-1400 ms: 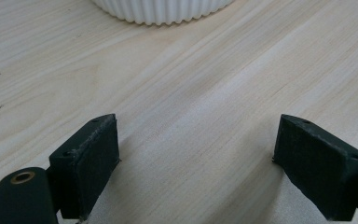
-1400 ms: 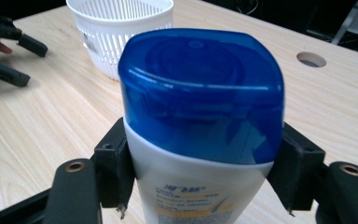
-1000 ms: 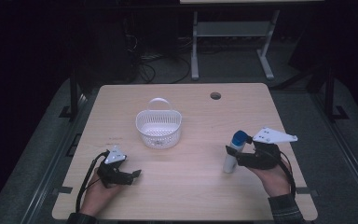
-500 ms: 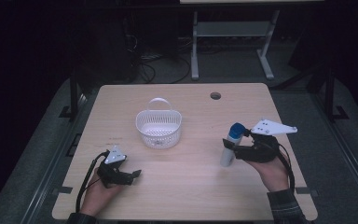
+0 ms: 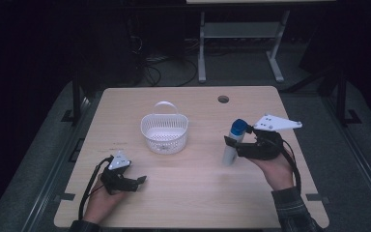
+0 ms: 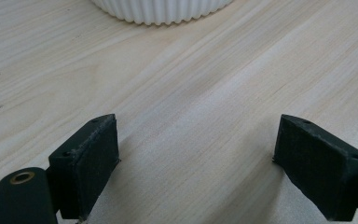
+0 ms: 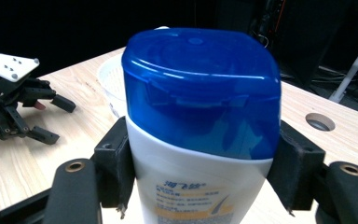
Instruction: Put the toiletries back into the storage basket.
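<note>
The right gripper (image 5: 230, 142), fingers clenched on the blue-capped bottle (image 5: 234, 143), has lifted it off the surface (image 5: 198, 193) toward the basket (image 5: 164, 134) — left gripper (image 5: 142, 181) idle, fingers released.

1. A light wooden counter (image 5: 198, 203) with a round cable hole (image 5: 223, 99) near its far edge.
2. Grey floor (image 5: 43, 159) surrounds it.
3. Behind stands a white metal stand (image 5: 241, 34), with tangled cables (image 5: 166, 63) on the floor beside it.
4. The room beyond is dark.
</note>
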{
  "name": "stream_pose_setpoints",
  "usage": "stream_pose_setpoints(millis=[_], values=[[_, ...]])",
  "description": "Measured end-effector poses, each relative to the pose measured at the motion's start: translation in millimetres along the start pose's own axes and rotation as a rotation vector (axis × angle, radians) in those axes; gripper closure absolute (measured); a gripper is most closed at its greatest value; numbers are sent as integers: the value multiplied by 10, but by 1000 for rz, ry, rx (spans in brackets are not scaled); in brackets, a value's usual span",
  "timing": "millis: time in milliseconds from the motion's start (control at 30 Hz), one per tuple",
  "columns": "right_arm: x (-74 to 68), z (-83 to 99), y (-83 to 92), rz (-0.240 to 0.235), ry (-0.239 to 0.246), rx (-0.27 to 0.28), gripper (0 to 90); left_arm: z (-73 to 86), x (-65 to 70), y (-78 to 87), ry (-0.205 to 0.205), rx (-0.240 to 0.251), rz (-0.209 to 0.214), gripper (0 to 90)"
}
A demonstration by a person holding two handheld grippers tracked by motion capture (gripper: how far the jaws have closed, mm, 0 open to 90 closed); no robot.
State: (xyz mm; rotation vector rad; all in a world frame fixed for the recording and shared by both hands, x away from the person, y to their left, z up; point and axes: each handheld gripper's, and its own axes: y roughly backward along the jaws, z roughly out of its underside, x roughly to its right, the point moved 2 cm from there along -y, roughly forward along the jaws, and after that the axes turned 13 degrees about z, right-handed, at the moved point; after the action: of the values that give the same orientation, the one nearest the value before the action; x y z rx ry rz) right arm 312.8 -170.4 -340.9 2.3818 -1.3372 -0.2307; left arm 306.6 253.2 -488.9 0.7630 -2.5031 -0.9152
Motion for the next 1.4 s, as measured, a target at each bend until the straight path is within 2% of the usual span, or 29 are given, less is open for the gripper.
stream_pose_setpoints(millis=[533, 1400], values=[[-62, -255, -128, -34, 8, 22, 332, 1, 1, 0, 0, 0, 1, 128], [-253, -576, -436, -75, 41, 35, 332, 1, 2, -2, -2, 3, 1, 129]])
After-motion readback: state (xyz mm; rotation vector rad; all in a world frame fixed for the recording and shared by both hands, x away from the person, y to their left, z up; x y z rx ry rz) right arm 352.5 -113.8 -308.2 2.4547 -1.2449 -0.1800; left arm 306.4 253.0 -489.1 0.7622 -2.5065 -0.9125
